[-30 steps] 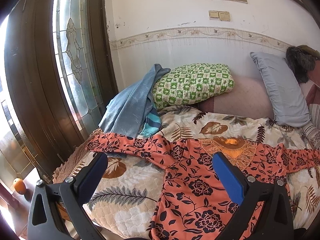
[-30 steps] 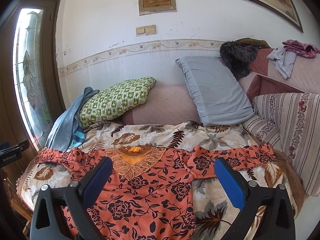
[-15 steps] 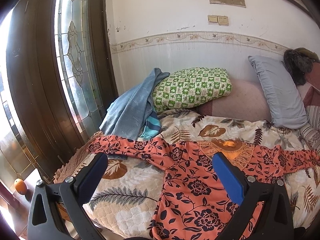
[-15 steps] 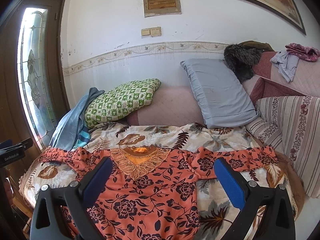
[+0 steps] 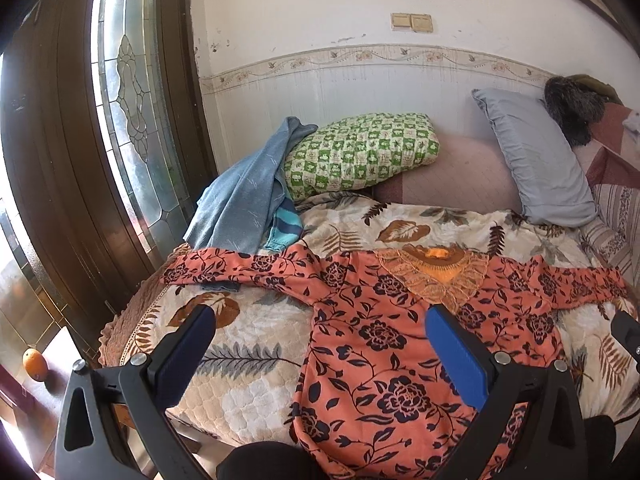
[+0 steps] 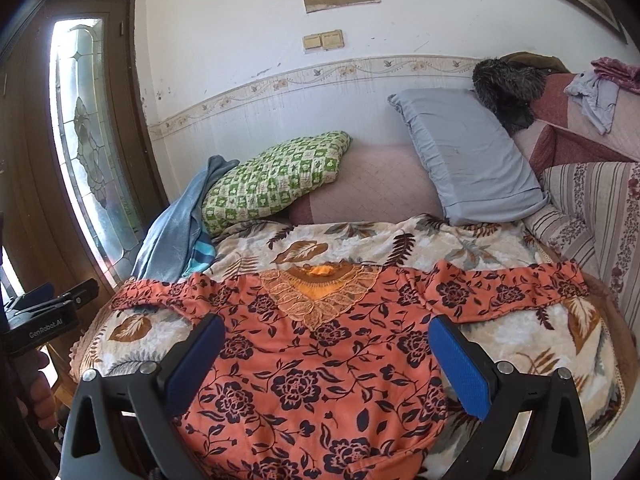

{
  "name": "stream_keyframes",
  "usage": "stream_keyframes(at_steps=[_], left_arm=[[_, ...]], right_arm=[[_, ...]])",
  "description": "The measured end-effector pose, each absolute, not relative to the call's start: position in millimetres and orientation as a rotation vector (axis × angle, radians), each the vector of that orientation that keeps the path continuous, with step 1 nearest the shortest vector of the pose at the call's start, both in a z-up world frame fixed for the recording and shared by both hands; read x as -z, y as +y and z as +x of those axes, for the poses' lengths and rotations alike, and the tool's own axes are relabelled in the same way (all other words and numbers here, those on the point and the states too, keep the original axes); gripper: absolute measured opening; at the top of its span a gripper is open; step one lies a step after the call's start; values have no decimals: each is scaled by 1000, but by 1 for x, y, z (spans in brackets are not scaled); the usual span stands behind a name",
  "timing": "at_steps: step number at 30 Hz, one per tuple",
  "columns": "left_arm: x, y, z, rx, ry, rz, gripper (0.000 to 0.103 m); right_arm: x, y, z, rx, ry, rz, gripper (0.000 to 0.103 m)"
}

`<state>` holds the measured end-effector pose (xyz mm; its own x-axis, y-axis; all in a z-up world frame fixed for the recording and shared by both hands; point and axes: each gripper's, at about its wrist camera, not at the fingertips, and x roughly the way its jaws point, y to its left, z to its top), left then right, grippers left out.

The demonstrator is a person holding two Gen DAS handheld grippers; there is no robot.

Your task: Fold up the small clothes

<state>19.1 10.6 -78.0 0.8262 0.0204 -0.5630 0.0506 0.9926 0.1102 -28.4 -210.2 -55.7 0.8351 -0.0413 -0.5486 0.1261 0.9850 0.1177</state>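
At the left edge of my right-wrist view, my left tongs' body reads "GenRobot.AI", with my hand point(image 6: 42, 396) just beneath it; my left tongs point(image 5: 320, 340) hang wide open, gripping nothing; my right tongs point(image 6: 326, 352) gape equally empty; both hover above the orange floral top point(image 6: 320, 360), spread flat across the frame's lower middle on the leaf-patterned bed point(image 6: 400, 244), sleeves outstretched.

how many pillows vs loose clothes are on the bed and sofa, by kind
Pillows: 2, green checked pillow and grey pillow
Spread garments: 1, orange floral top
Heaped or draped clothes: 4, blue garment, dark furry item, pale grey cloth, maroon cloth
Total: 7
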Motion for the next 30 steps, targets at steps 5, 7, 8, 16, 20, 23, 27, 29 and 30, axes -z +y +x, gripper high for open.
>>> stream_keyframes(at_steps=[5,7,8,16,20,23,27,29,30], left_arm=[[115,2,-6,48,681,195,103],[123,1,-13,59,703,199,103],[124,0,-16,66,710,198,103],[122,4,-30,61,717,185,103],[120,3,-35,62,700,191,103],[118,2,-36,66,694,193,103],[118,2,-35,65,694,192,103],[119,-1,-31,66,699,196,103],[120,-2,-29,66,700,199,103]], right_arm=[[82,-182,-45,42,652,100,103],[87,-177,-52,29,667,95,103],[88,-175,-55,25,672,98,103],[91,-168,-74,22,701,81,103],[90,-167,-79,19,704,83,103],[87,-167,-81,22,692,87,103],[86,-168,-81,28,687,91,103],[87,-170,-79,31,689,98,103],[87,-171,-78,32,691,102,103]])
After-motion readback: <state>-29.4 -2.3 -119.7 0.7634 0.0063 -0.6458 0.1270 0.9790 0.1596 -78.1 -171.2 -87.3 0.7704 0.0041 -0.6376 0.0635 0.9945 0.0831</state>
